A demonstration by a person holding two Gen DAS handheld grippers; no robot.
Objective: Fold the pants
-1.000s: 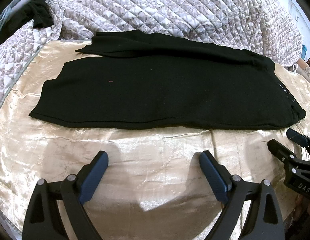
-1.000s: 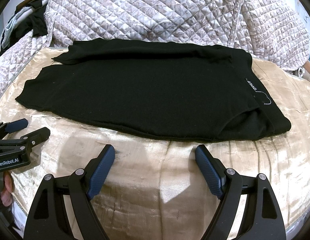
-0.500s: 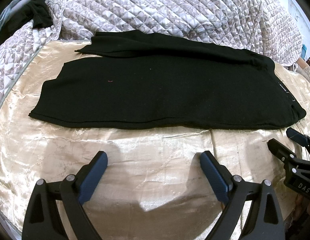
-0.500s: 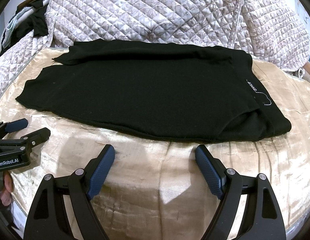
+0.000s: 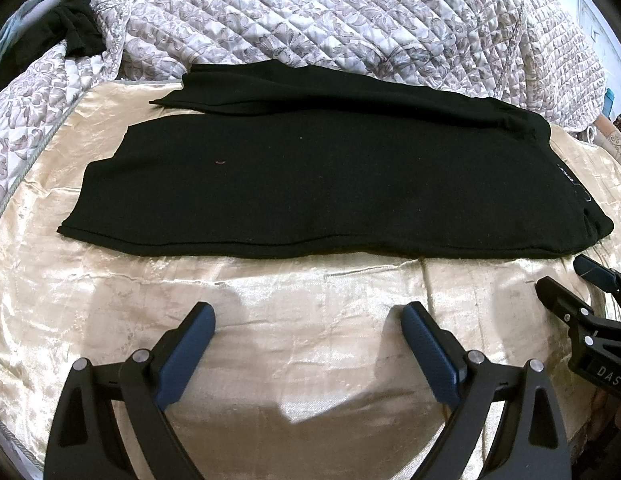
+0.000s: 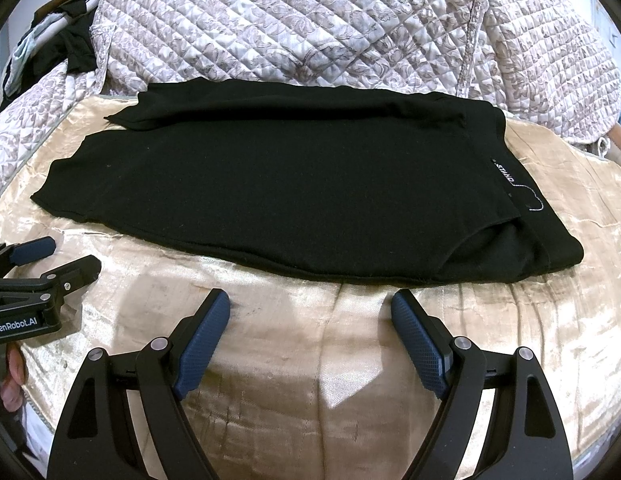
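Observation:
Black pants (image 5: 318,184) lie flat across a shiny gold bedspread (image 5: 302,320), legs pointing left, waistband with a white label at the right (image 6: 506,176). One leg lies over the other, the far leg showing behind. My left gripper (image 5: 306,316) is open and empty, just short of the pants' near edge. My right gripper (image 6: 310,304) is open and empty, near the same edge towards the waist end. Each gripper shows at the side of the other's view, the right one (image 5: 566,288) and the left one (image 6: 66,256).
A quilted floral blanket (image 5: 350,20) is heaped behind the pants and along the left side. Dark clothing (image 6: 74,48) lies at the far left corner. The bed's front edge drops away below my grippers.

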